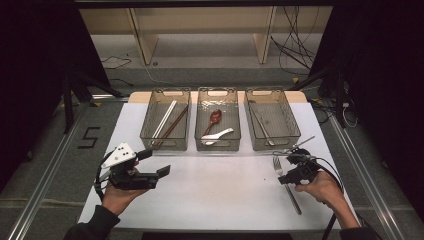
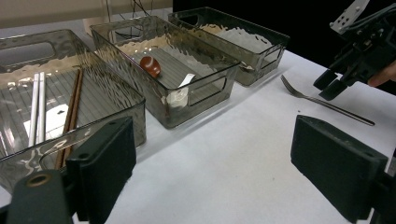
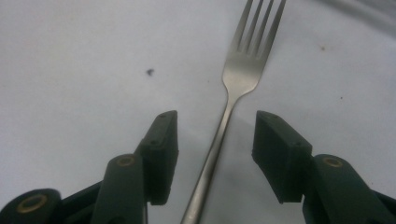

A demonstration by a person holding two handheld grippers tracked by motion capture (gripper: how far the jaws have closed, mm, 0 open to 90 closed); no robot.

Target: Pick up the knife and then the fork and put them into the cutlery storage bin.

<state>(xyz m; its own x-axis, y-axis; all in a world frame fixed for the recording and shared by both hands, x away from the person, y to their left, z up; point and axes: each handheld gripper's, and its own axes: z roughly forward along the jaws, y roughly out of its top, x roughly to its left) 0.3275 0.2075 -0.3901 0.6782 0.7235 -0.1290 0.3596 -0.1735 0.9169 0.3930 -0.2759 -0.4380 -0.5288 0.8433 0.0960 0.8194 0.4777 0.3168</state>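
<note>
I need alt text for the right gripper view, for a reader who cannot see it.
A silver metal fork lies on the white table surface, its handle running between the two black jaws of the right gripper, which stand open on either side without touching it.

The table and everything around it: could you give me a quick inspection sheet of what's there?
Surface: white table top, a few dark specks.
Job's things: silver metal fork lying flat, handle between the right claw's jaws, untouched.
Clutter: three clear plastic bins; white and brown chopsticks left, red and white spoons middle.
Grippers: right claw open over fork; left claw open, empty.
Cables: black cable trails from right claw.
Surroundings: wooden shelf, floor wires.
</note>
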